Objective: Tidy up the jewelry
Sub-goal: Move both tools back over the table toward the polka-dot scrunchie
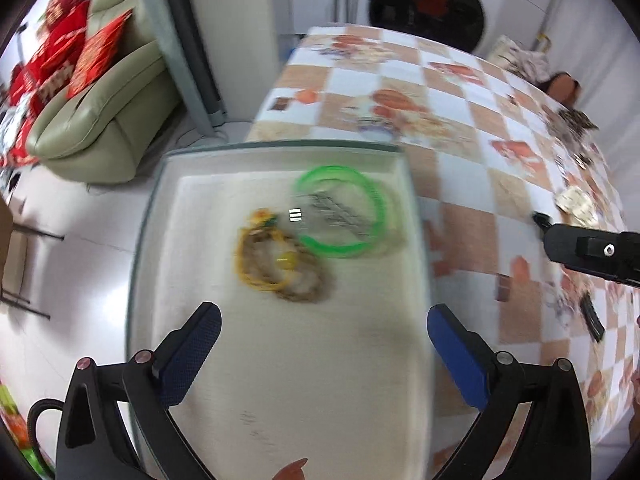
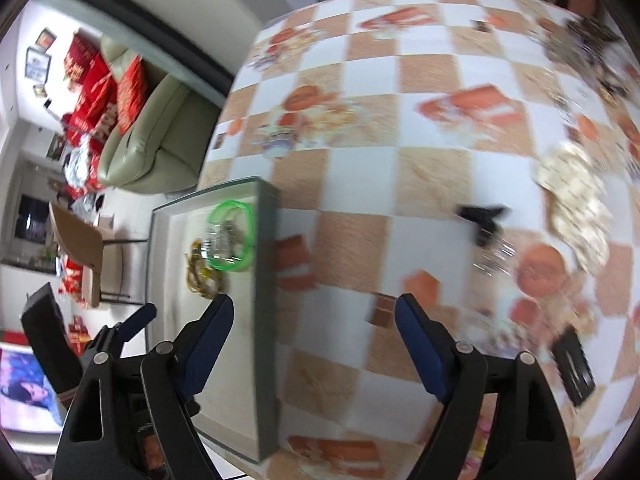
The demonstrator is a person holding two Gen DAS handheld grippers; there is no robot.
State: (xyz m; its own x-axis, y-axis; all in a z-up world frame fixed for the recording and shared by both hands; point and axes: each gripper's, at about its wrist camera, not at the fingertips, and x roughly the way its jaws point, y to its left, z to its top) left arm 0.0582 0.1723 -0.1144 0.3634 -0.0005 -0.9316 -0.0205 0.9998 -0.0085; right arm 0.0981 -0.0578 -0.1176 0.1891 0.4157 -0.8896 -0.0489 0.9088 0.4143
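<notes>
A grey-rimmed tray (image 1: pixel 280 146) with a cream lining sits at the table's left edge. In it lie a green bangle (image 1: pixel 344 210), a silver hair comb (image 1: pixel 336 212) inside the bangle, and a yellow-brown beaded necklace (image 1: pixel 280 264). My left gripper (image 1: pixel 324 320) is open and empty above the tray's near half. My right gripper (image 2: pixel 314 316) is open and empty over the tablecloth just right of the tray (image 2: pixel 266 280). The bangle (image 2: pixel 234 240) and necklace (image 2: pixel 202 272) show in the right wrist view too. More jewelry lies to the right: a black clip (image 2: pixel 482 220), a silver piece (image 2: pixel 496 258), a pale beaded piece (image 2: pixel 572 200).
The table carries an orange-and-white checked cloth (image 1: pixel 440 112). A black flat item (image 2: pixel 574 364) lies near the right edge. A green sofa (image 1: pixel 104 112) with red cushions and a wooden chair (image 2: pixel 84 256) stand left of the table. A washing machine (image 1: pixel 428 4) is behind.
</notes>
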